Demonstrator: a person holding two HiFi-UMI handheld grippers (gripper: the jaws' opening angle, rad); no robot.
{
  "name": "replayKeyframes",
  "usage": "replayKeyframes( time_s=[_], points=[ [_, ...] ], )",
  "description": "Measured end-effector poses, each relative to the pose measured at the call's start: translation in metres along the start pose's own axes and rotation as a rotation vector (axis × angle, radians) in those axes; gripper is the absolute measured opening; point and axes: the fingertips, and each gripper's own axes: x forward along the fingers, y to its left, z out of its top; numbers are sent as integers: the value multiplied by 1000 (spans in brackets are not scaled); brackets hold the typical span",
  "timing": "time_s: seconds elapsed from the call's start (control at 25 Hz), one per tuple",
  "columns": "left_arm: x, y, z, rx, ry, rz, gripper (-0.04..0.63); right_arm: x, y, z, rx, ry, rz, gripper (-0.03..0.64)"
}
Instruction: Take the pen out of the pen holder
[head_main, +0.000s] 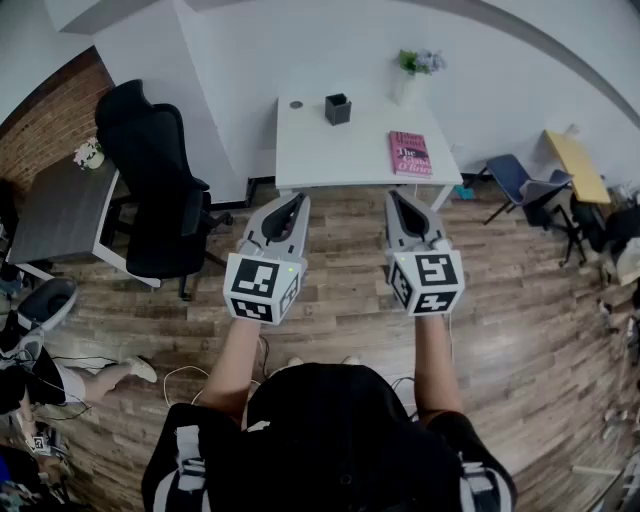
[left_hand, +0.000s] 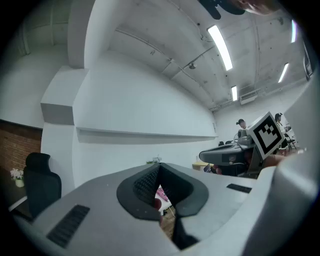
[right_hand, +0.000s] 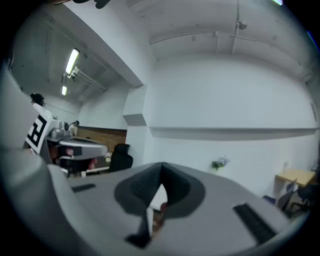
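White rectangular worktop (head_main: 330, 150) stands against the white wall, on a wood-plank floor (head_main: 340, 262). On it: a dark square pen holder (head_main: 338, 108) near the back edge, about mid-width; contents cannot be made out. A small dark round item (head_main: 296, 104) sits to its left, apart from it. A potted plant (head_main: 408, 82) in a pale vase stands at the back right corner. A pink book (head_main: 409, 153) lies flat near the right front corner. On the floor: a black office chair (head_main: 155, 190) left of the worktop, a blue chair (head_main: 515, 178) to the right, and loose cables (head_main: 180, 374) nearer the camera. A second, dark worktop (head_main: 55, 215) at far left carries a small flower pot (head_main: 88, 153).
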Motion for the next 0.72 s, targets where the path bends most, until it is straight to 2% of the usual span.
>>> replayKeyframes(
  time_s=[0.36,0.72],
  points=[
    [11,-6,-1,0,6,9,20,2,-12,-5,44,9,42,34],
    [27,-39,-12,2,22,32,20,-10,-43,-24,46,26,79,34]
  ],
)
